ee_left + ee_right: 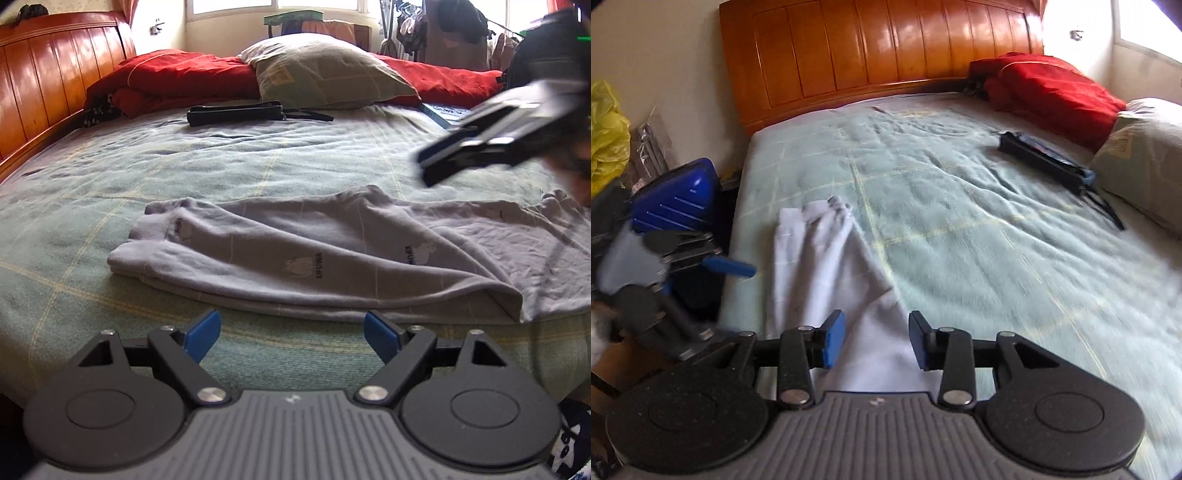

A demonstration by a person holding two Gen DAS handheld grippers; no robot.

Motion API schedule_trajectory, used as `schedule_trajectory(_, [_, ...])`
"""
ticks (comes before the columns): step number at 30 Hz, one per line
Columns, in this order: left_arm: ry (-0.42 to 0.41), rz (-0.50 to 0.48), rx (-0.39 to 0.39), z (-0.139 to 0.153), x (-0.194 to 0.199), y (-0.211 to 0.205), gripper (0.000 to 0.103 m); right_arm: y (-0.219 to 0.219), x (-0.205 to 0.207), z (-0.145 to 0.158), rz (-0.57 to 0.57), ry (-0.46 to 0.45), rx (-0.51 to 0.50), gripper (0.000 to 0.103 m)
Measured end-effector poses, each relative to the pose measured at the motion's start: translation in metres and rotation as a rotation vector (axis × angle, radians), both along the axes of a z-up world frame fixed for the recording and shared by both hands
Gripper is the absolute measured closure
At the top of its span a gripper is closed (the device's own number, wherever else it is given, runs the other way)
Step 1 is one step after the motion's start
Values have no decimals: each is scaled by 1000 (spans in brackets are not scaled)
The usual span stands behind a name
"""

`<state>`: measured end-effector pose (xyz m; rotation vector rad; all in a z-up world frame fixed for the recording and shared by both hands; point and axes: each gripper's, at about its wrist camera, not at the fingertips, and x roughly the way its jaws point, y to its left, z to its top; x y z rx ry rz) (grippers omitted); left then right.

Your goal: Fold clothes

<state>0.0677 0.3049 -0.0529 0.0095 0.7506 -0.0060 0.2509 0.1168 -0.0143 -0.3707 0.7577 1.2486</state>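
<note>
A grey garment with small animal prints, shaped like trousers, lies stretched along the near edge of the bed. Its cuffs point left and its right end is rumpled. My left gripper stands open just in front of the garment's near hem, holding nothing. Blurred, my right gripper hovers above the garment's right part. In the right wrist view, my right gripper is open over the pale garment, with cloth showing below the gap. A blue finger of the left gripper shows at the left.
A pillow, a red blanket and a black pouch lie at the far side of the bed. The wooden headboard closes one end. Beside the bed are a blue suitcase and a yellow bag.
</note>
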Motion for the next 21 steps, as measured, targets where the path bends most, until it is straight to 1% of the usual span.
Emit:
schedule_trajectory(2, [-6, -8, -1, 1, 0, -1, 18, 14, 20, -13, 13, 9, 6, 60])
schedule_trajectory(4, [-8, -8, -6, 1, 2, 0, 18, 19, 24, -23, 28, -11, -13, 60])
schedule_trajectory(5, [-9, -8, -9, 0, 2, 1, 18, 22, 29, -26, 42, 8, -16, 63])
schedule_trajectory(7, [-11, -7, -14, 0, 4, 2, 18, 24, 36, -32, 60, 44, -24, 83])
schedule_trajectory(8, [-12, -7, -16, 0, 4, 2, 18, 25, 38, -34, 65, 62, -28, 98])
schedule_trajectory(11, [-10, -3, -18, -2, 6, 3, 18, 21, 40, -38, 44, 61, -37, 98])
schedule_trajectory(13, [-5, -1, -18, -3, 7, 4, 18, 17, 43, -38, 29, 80, -29, 98])
schedule_trajectory(21, [6, 8, -17, -6, 9, 8, 18, 13, 40, -38, 1, 64, -41, 99])
